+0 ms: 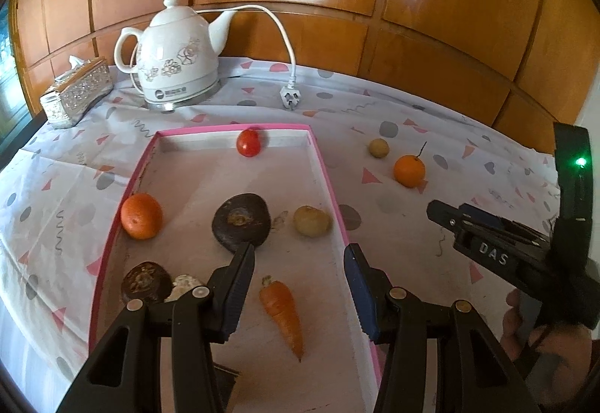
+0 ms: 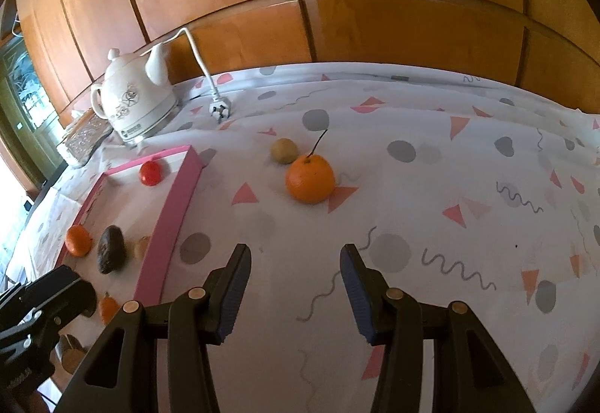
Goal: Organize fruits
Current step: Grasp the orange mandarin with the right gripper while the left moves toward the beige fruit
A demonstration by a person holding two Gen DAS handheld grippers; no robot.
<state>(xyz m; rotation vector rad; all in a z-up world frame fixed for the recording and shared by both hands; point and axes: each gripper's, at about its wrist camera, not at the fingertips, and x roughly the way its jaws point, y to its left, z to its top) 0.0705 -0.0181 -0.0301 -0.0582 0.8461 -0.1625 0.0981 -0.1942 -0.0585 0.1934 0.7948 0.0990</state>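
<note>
fruits lie in two groups on the worktop, which wears a white cloth with pink triangles and grey dots. inside a shallow pink-rimmed tray sit a red tomato against the far wall, an orange by the left wall, a dark brown round fruit in the middle, a pale yellowish one near the right wall, another dark one at the near left, and a carrot pointing toward the camera. outside the tray, well to its right, a stemmed orange rests on the cloth with a small tan fruit just behind it, the two nearly touching.

the left hand-held gripper hovers over the tray's near end, its jaws apart and empty, with the carrot below the gap. the right hand-held gripper hangs over bare cloth, jaws likewise apart and holding nothing, aimed toward the stemmed orange but well short of it.

at the back stand a white flowered kettle, its loose plug on the cloth, and a glittery tissue box.
</note>
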